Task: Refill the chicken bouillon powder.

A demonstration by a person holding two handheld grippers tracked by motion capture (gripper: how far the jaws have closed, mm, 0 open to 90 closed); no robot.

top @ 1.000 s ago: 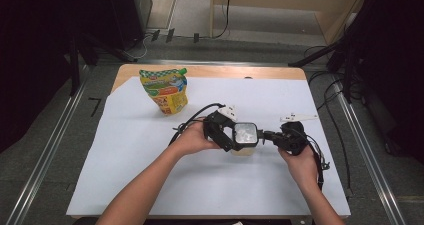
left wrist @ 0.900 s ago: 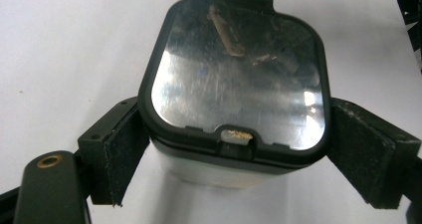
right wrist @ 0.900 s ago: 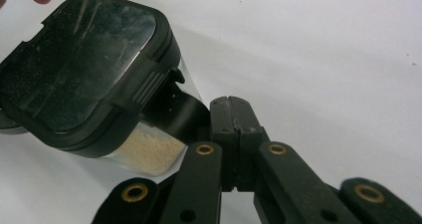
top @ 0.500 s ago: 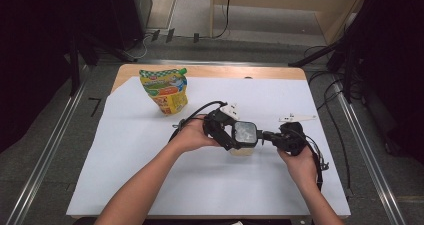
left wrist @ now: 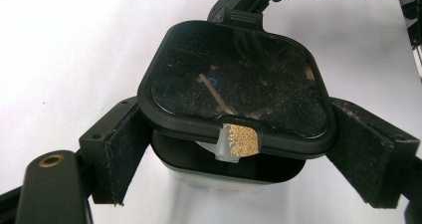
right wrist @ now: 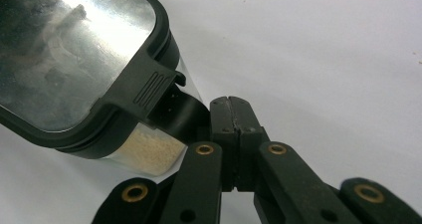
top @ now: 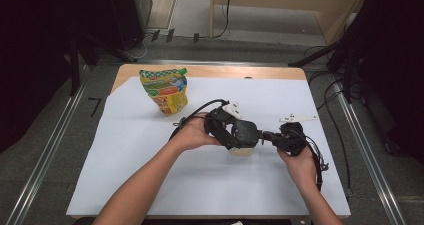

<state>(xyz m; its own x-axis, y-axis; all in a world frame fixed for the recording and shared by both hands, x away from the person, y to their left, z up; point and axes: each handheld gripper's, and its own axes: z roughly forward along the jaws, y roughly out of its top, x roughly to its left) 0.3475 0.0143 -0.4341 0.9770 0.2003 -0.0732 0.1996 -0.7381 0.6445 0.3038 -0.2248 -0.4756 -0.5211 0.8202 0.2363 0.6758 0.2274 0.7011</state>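
Note:
A clear square container (top: 243, 150) with a black lid (left wrist: 234, 84) and tan grains inside stands on the white sheet, right of centre. My left gripper (top: 244, 136) reaches it from the left, and its pads (left wrist: 123, 157) press on the container's two sides. A small gap in the lid's near edge shows the grains (left wrist: 241, 139). From the right comes my right gripper (right wrist: 230, 103), jaws pressed together with nothing between them. Its tips rest against the container just under the lid's ribbed tab (right wrist: 149, 87).
A yellow and green snack pouch (top: 165, 90) stands upright at the back left of the white sheet (top: 125, 150). The sheet covers a wooden table (top: 210, 71). Cables (top: 320, 160) trail off the right gripper towards the table's right edge.

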